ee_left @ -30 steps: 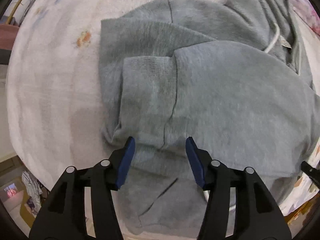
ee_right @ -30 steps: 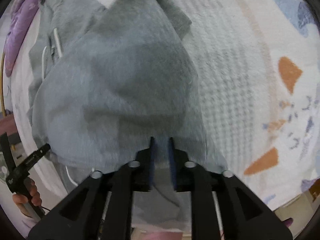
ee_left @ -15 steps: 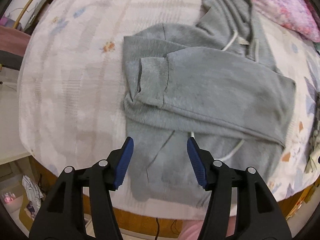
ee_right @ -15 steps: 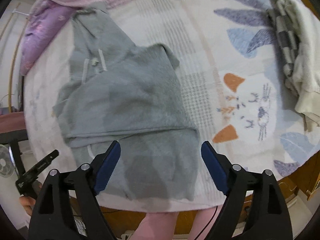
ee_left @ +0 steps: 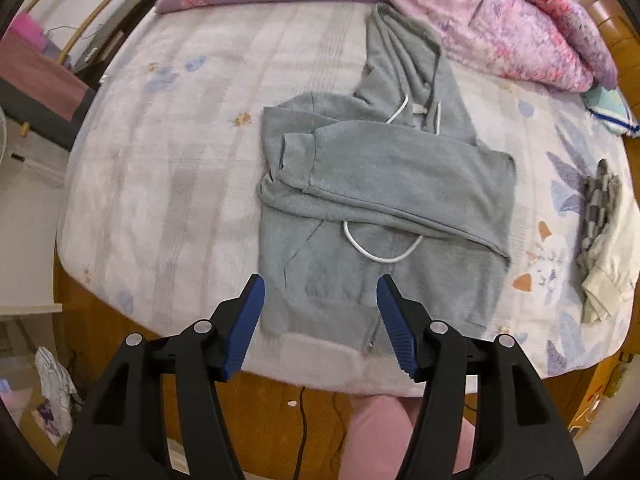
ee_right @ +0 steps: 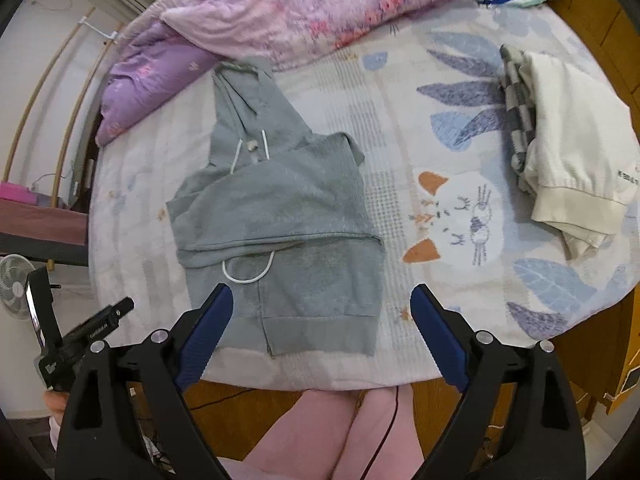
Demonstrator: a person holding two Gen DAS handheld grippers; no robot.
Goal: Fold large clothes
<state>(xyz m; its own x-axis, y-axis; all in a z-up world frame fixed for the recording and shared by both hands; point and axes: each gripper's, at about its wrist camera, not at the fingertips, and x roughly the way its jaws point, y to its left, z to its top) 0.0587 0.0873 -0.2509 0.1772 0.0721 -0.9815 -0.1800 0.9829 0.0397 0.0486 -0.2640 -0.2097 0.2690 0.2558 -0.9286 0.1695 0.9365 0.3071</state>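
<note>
A grey hoodie (ee_left: 384, 184) is lying flat on the bed (ee_left: 168, 184) near its front edge, both sleeves folded across the chest and the hood pointing toward a pink quilt (ee_left: 512, 20) — a white drawstring (ee_left: 380, 250) is looping out beneath the upper sleeve. The left gripper (ee_left: 320, 320) is hanging above the hem, its blue fingers (ee_left: 248, 320) standing apart with nothing between them. The right gripper (ee_right: 320, 336) is also hovering over the hem, its fingers (ee_right: 440, 340) spreading wider and gripping nothing. A cream garment (ee_right: 572, 148) and a checked cloth (ee_right: 518, 96) are sitting well apart to the right — pink-clad legs (ee_right: 332, 432) are showing below the bed edge.
</note>
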